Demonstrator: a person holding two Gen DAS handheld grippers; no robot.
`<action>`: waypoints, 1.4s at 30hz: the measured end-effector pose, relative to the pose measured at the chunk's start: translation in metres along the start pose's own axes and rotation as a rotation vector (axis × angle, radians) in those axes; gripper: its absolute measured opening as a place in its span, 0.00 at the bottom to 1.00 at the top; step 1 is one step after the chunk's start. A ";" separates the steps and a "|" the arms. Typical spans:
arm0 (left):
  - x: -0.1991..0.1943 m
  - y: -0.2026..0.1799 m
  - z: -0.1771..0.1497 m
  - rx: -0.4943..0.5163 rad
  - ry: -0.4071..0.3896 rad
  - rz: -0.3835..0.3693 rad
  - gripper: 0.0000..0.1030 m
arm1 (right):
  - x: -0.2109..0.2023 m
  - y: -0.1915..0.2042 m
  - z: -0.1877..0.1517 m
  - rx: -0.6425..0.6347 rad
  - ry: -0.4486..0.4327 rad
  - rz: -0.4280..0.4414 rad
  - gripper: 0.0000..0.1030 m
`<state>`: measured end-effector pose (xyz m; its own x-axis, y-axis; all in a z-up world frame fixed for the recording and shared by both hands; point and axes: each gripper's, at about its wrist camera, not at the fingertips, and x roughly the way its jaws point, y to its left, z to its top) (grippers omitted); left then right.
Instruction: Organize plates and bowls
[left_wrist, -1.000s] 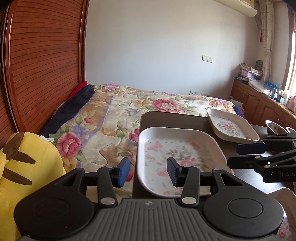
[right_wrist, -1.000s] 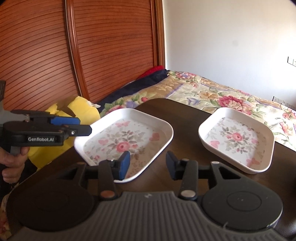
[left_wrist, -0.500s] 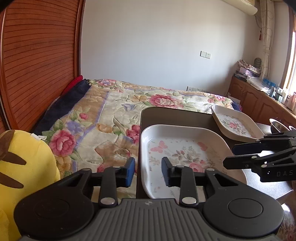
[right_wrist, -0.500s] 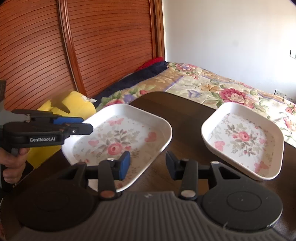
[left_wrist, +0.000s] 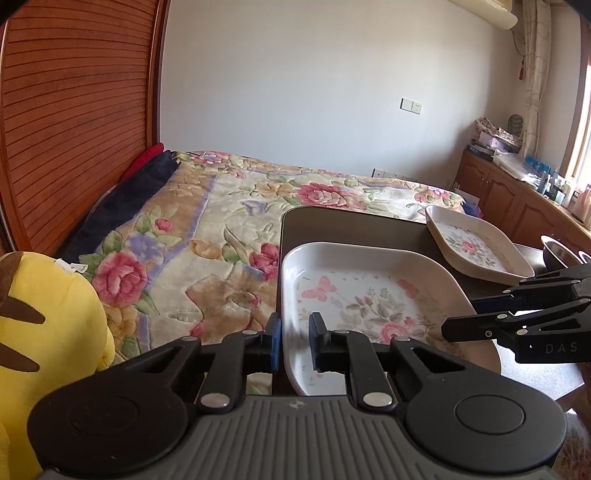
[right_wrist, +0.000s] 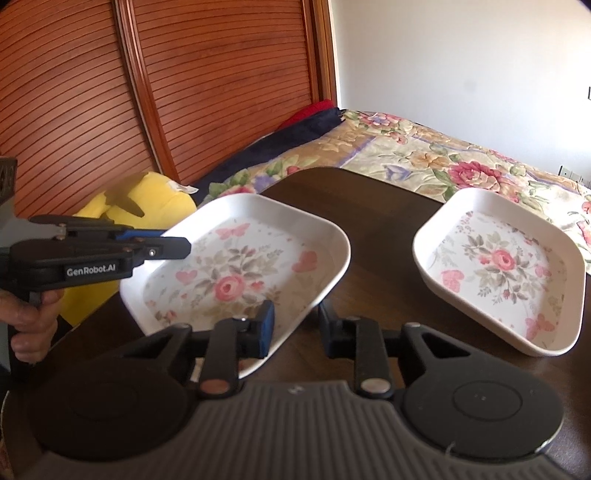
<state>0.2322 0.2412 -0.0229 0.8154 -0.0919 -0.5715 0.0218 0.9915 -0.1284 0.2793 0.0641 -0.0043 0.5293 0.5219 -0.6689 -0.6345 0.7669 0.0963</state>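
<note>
The left gripper (left_wrist: 294, 341) has its fingers clamped on the near plate's (left_wrist: 369, 295) left rim; the right gripper (right_wrist: 293, 325) straddles its opposite rim, fingers parted (contact unclear). The second plate (right_wrist: 498, 266) lies beyond it on the tabletop (right_wrist: 380, 229).

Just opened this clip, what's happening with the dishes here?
A person holds a gripper in each hand over a dark wooden table beside a bed. The left gripper straddles the rim of the nearer white rectangular floral plate, its fingers closing on it. The right gripper straddles the same plate's opposite edge, fingers apart. A second matching floral plate rests untouched farther along the table.
</note>
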 end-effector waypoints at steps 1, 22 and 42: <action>0.000 0.000 0.000 -0.002 0.000 0.001 0.16 | 0.000 0.000 0.000 0.000 0.002 0.002 0.27; -0.027 -0.016 0.004 -0.019 -0.023 -0.011 0.16 | -0.025 -0.009 -0.004 0.046 -0.043 0.028 0.27; -0.076 -0.083 -0.013 0.034 -0.043 -0.064 0.16 | -0.098 -0.027 -0.042 0.097 -0.123 -0.006 0.22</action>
<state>0.1610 0.1645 0.0210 0.8358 -0.1523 -0.5275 0.0941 0.9863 -0.1356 0.2205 -0.0234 0.0280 0.6013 0.5546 -0.5752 -0.5769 0.7994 0.1677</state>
